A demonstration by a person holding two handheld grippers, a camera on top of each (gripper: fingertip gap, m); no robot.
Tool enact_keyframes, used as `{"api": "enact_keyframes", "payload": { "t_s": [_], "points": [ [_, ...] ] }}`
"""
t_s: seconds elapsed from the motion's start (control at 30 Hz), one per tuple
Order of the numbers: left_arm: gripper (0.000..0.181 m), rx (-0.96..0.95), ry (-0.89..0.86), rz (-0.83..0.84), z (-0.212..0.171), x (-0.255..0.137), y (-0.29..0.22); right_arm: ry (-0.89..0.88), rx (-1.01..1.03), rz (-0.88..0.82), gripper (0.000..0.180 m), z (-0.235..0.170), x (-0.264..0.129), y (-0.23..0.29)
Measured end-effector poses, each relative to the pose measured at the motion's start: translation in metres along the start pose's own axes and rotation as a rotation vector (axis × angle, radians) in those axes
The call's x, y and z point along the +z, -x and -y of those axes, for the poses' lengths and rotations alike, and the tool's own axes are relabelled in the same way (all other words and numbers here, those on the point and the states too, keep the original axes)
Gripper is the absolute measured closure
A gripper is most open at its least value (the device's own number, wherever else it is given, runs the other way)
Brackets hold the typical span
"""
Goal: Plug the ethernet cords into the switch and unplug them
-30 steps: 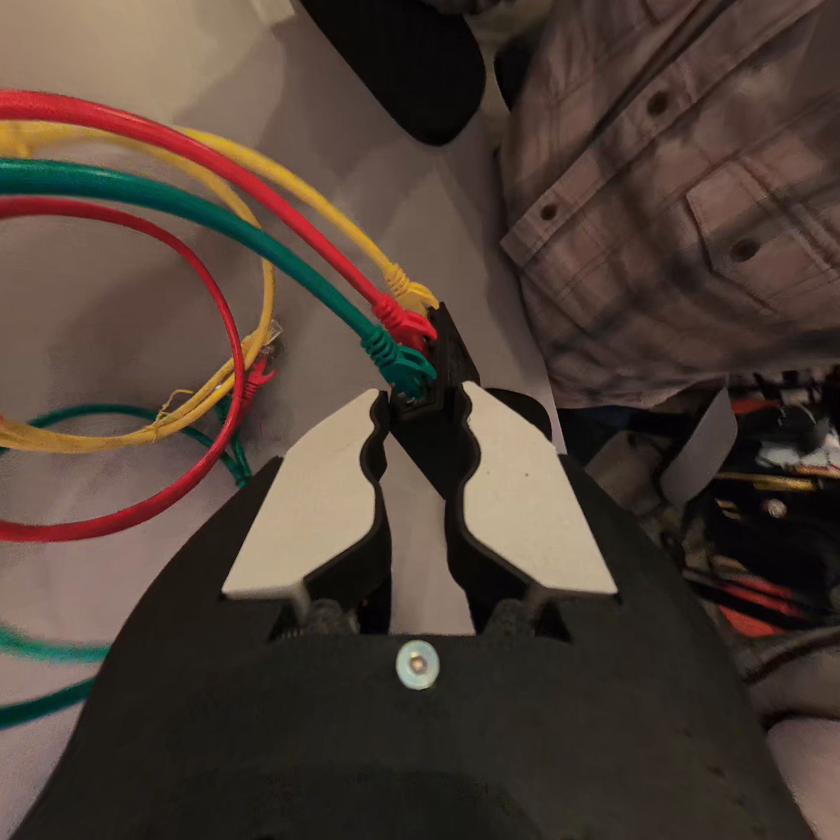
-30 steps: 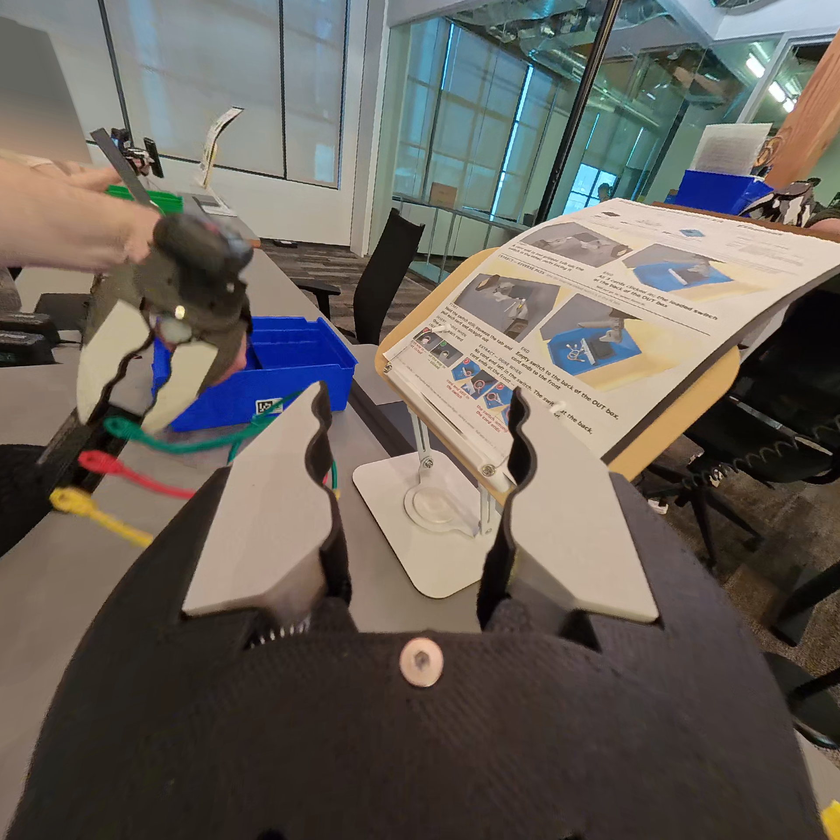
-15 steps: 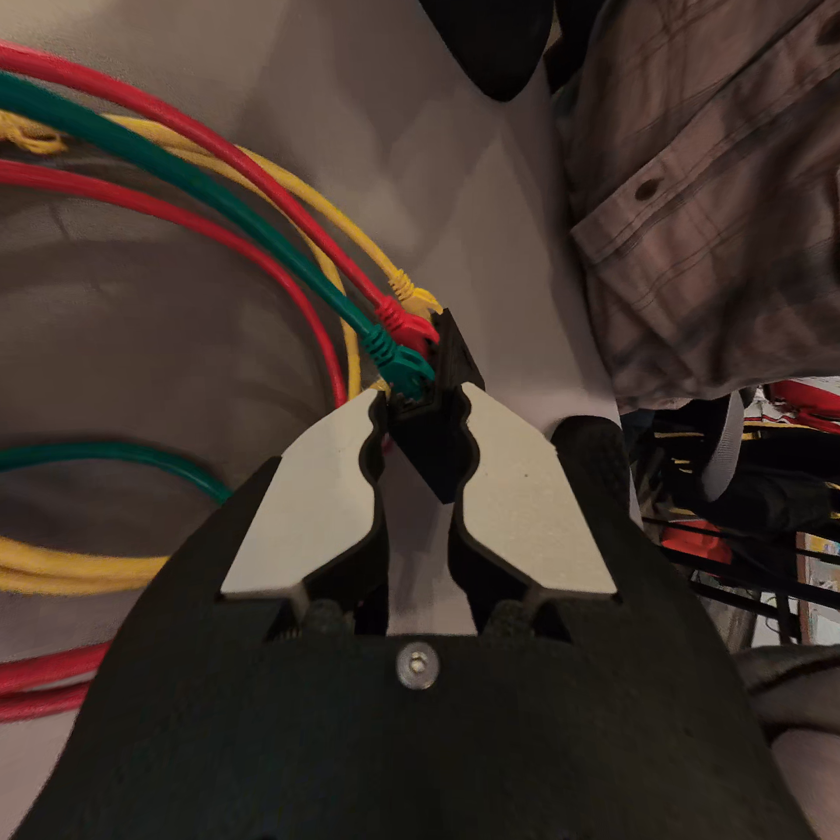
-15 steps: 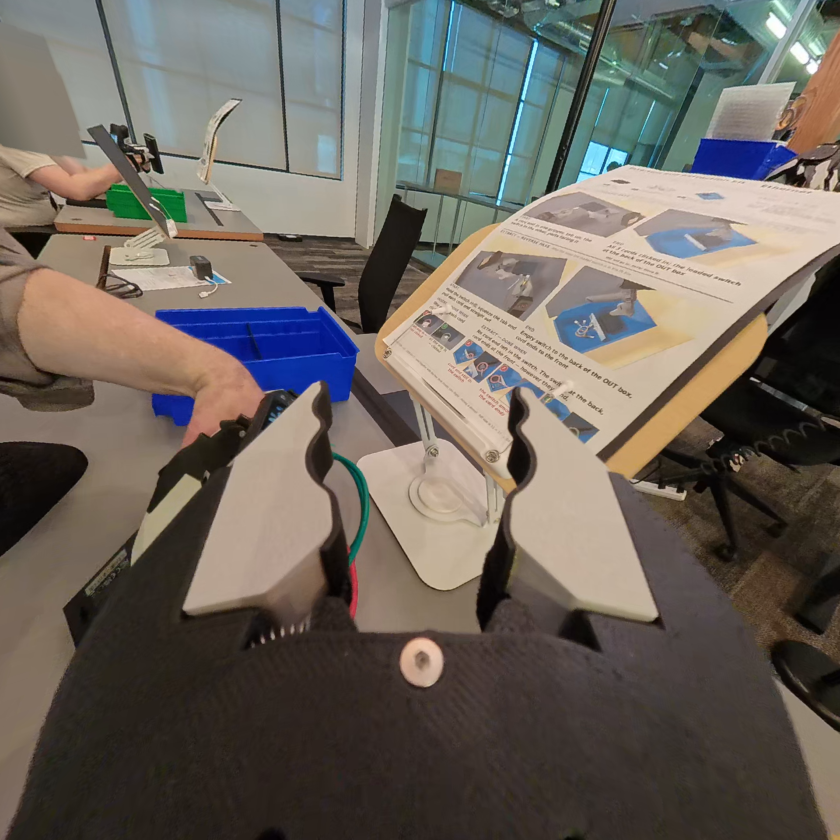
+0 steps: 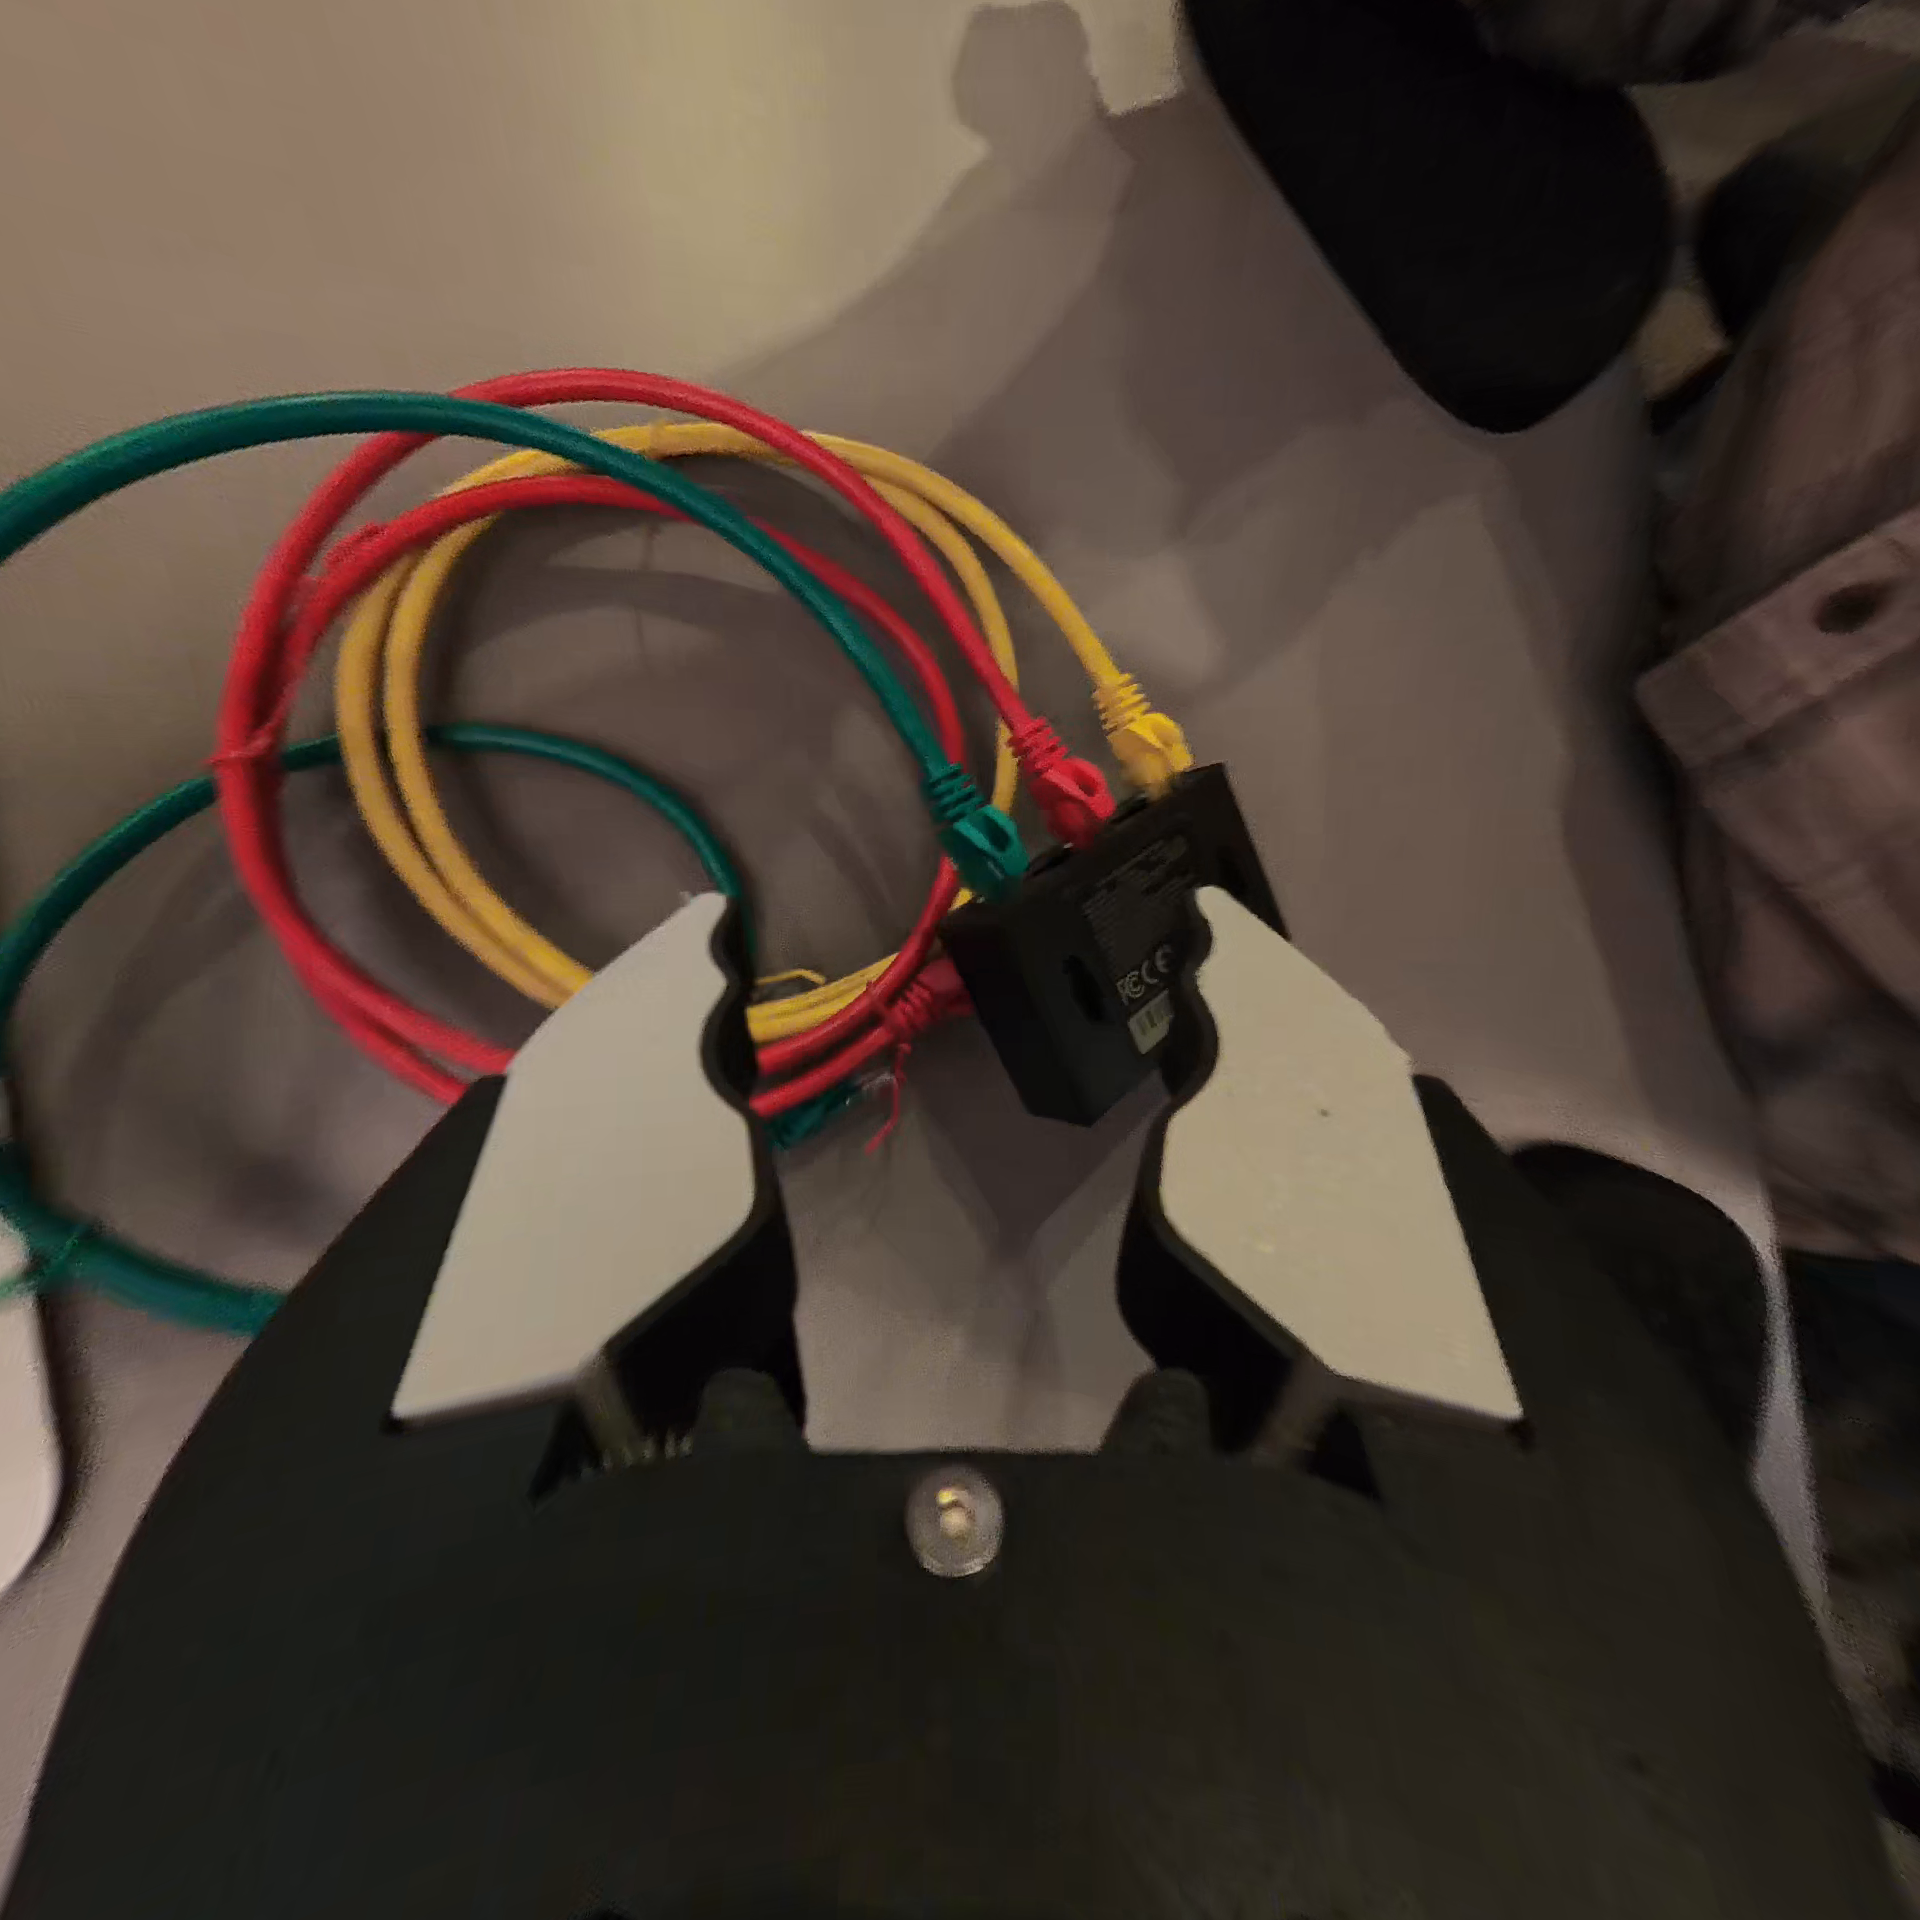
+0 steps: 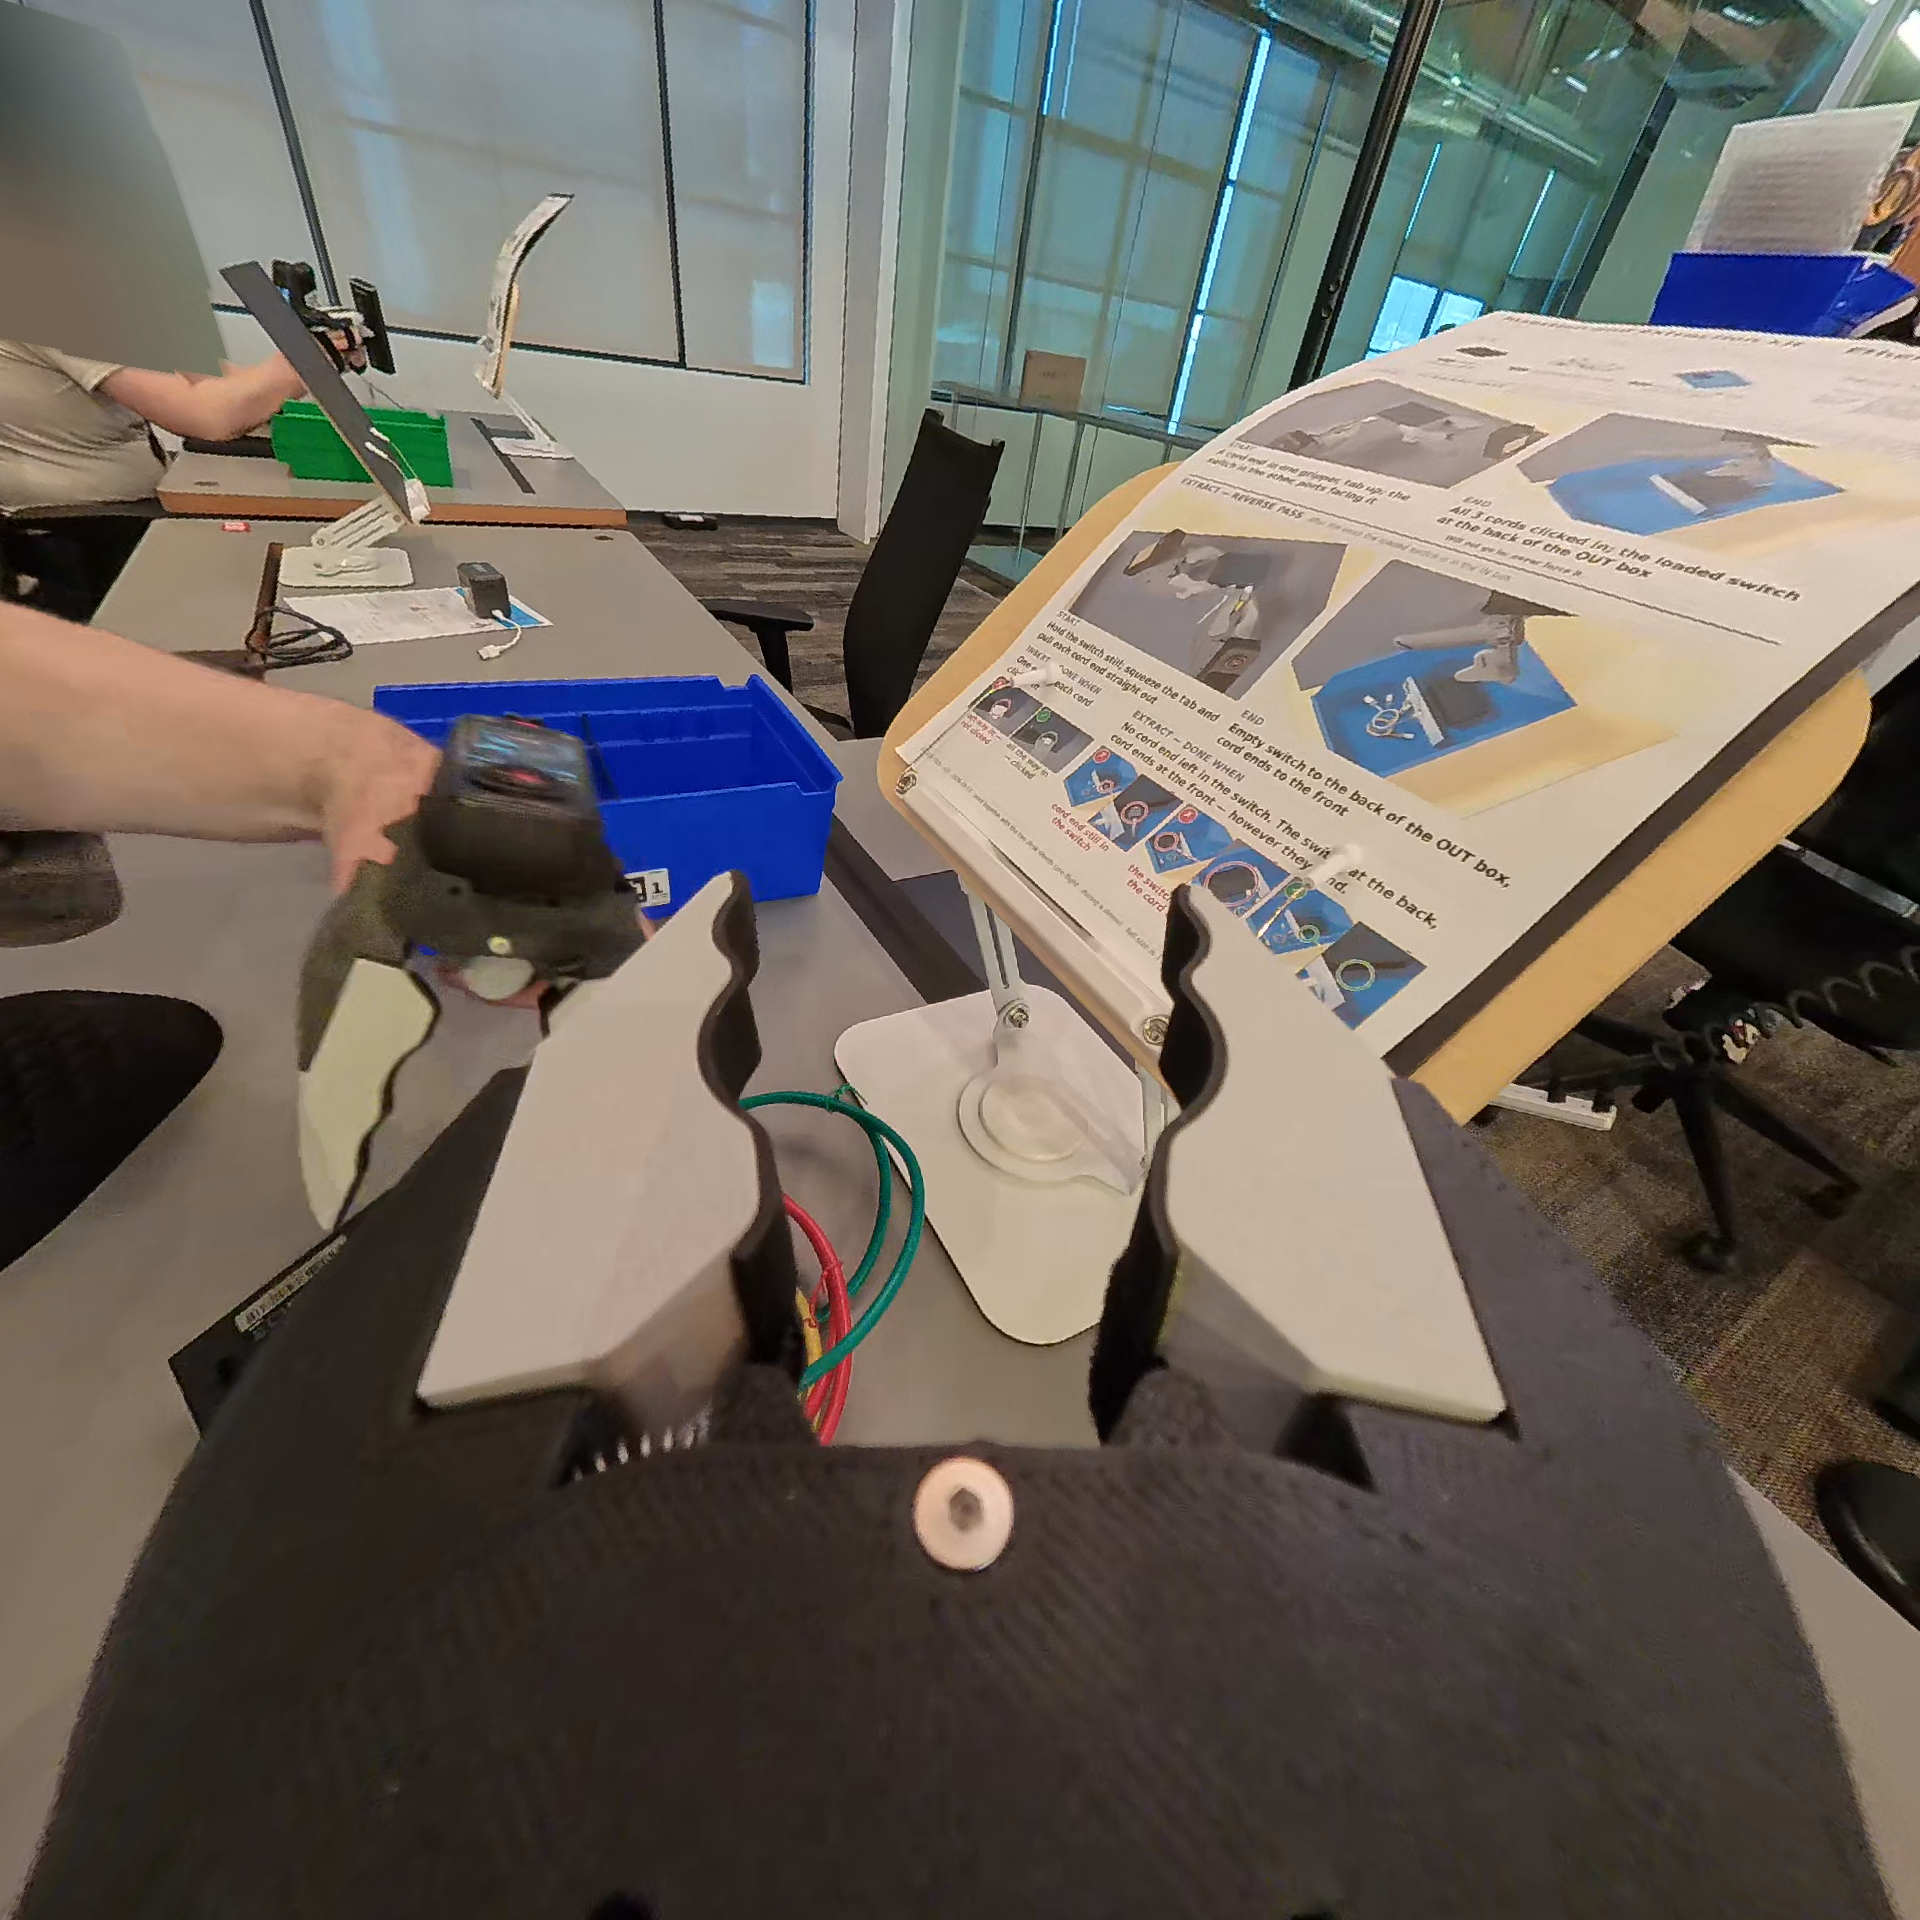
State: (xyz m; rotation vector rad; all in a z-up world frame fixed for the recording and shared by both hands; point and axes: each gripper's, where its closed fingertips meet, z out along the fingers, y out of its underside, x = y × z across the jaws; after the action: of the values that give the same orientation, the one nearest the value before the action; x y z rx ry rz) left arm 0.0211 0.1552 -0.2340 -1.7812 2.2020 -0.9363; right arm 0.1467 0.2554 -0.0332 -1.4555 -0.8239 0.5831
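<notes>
The black switch lies on the grey table with a green plug, a red plug and a yellow plug in its ports. The cords coil to its left. My left gripper is open and holds nothing; its right finger overlaps the switch's near edge in this view. One of its fingers shows in the right wrist view, raised above the switch. My right gripper is open and empty, held above the cord loops.
A blue bin stands behind the left gripper. A slanted instruction board on a white stand is to the right. A person's shirt borders the table edge. Black chairs and another desk with a person are farther back. About 25 centimeters separates my left fingertips from my right. The right gripper is farther from the black switch, some 25 centimeters, than the left, some 4 centimeters.
My left gripper was shut on the switch; it has opened, let go and drawn back. The switch and its cords now lie on the table. My right gripper has barely moved.
</notes>
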Motion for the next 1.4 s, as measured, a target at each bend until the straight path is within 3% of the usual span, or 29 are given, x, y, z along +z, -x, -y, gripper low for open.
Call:
{"api": "enact_keyframes", "payload": {
  "t_s": [0.07, 0.23, 0.43, 0.6, 0.73, 0.8, 0.97, 1.2, 1.4],
  "points": [
    [0.09, 0.024, 0.013, 0.16, -0.009, -0.002, -0.003, -0.005, 0.007, 0.002, 0.102, 0.0, 0.0, -0.001],
    [0.078, 0.01, 0.045, 0.481, -0.036, 0.01, -0.022, -0.016, 0.009, 0.009, 0.102, 0.003, -0.001, 0.001],
    [0.051, -0.106, 0.002, 0.658, -0.051, 0.04, -0.03, -0.021, -0.004, 0.026, 0.102, 0.009, 0.002, 0.01],
    [0.052, -0.161, -0.02, 0.69, -0.032, 0.045, -0.025, -0.024, -0.014, 0.038, 0.102, 0.012, 0.004, 0.016],
    [0.062, -0.18, 0.092, 0.693, -0.041, 0.058, -0.016, -0.017, -0.02, 0.043, 0.102, 0.011, 0.006, 0.018],
    [0.073, -0.196, 0.078, 0.659, -0.039, 0.063, -0.018, -0.016, -0.021, 0.047, 0.102, 0.011, 0.007, 0.019],
    [0.076, -0.219, 0.054, 0.653, -0.04, 0.057, -0.013, -0.014, -0.019, 0.064, 0.102, 0.009, 0.012, 0.024],
    [0.078, -0.307, -0.051, 0.575, -0.043, 0.022, -0.008, 0.036, -0.094, 0.178, 0.101, -0.001, 0.029, 0.056],
    [0.079, -0.352, -0.141, 0.489, -0.056, -0.018, 0.002, 0.166, -0.279, 0.349, 0.1, -0.038, 0.058, 0.11]
  ]
}}
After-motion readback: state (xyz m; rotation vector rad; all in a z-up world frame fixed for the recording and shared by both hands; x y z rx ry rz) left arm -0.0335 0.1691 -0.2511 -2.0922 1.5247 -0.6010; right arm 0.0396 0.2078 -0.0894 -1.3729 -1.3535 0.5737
